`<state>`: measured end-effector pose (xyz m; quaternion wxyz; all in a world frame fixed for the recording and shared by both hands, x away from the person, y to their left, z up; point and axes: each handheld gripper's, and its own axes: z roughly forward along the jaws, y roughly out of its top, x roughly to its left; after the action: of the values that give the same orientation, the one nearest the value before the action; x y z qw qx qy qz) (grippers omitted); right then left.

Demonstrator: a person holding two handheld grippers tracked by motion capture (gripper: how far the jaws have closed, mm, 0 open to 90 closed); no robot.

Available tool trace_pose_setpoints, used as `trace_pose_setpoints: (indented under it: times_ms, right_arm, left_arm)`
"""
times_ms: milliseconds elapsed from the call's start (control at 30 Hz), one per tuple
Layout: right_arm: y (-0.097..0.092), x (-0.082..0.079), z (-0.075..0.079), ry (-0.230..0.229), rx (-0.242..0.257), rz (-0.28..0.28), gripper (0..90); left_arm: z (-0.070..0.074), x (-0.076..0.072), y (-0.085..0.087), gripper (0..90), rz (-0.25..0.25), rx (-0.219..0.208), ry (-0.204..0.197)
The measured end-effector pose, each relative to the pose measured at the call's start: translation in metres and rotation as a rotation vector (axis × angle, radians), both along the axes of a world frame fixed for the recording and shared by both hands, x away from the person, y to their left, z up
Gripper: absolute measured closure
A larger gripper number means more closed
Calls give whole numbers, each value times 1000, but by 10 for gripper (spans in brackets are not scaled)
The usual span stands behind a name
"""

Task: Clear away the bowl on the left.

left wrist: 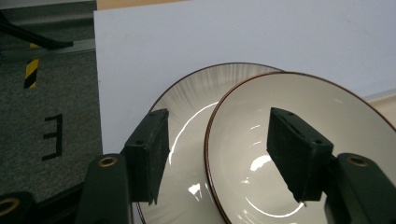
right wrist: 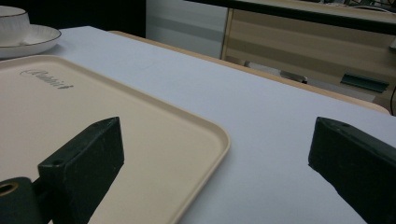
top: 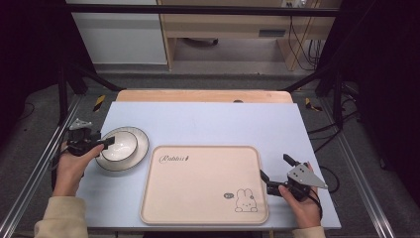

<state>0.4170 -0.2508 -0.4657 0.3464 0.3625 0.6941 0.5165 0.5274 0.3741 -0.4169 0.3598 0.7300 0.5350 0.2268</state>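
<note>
A white bowl (top: 120, 145) with a thin dark rim sits on a white plate (top: 140, 144) at the table's left side. My left gripper (top: 106, 142) reaches in from the left and straddles the bowl's near rim. In the left gripper view, one jaw is outside the bowl (left wrist: 247, 140) over the plate (left wrist: 187, 116) and the other is inside it. The pads stand clear of the rim, so the left gripper (left wrist: 219, 137) is open. My right gripper (top: 275, 167) is open and empty just right of the beige tray (top: 204, 183).
The beige tray (right wrist: 116, 116) with a rabbit drawing (top: 246, 201) lies front and centre on the pale blue tabletop (top: 218, 124). Bowl (right wrist: 11, 21) and plate (right wrist: 39, 37) appear far off in the right gripper view. A metal frame surrounds the table.
</note>
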Motion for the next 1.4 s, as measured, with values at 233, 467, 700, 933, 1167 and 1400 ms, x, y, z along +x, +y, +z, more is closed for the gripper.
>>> trace_pose_setpoints:
  times_ms: [233, 467, 700, 933, 1167, 1400]
  right_arm:
    - [0, 0, 0, 2, 0, 3, 35]
    - [1, 0, -1, 8, 0, 5, 35]
    - [1, 1, -1, 14, 1, 7, 36]
    - [1, 1, -1, 20, 3, 8, 36]
    - [1, 1, -1, 19, 7, 13, 36]
    - [1, 0, -1, 23, 12, 14, 36]
  left_arm:
    - [-5, 0, 3, 457, 3, 10, 52]
    - [-10, 1, 3, 566, 22, 30, 95]
    - [-13, 2, -1, 617, 22, 54, 122]
    - [-14, 3, 0, 653, 28, 55, 136]
    - [-15, 3, 0, 708, 24, 44, 139]
    - [-17, 3, -2, 766, 27, 34, 143]
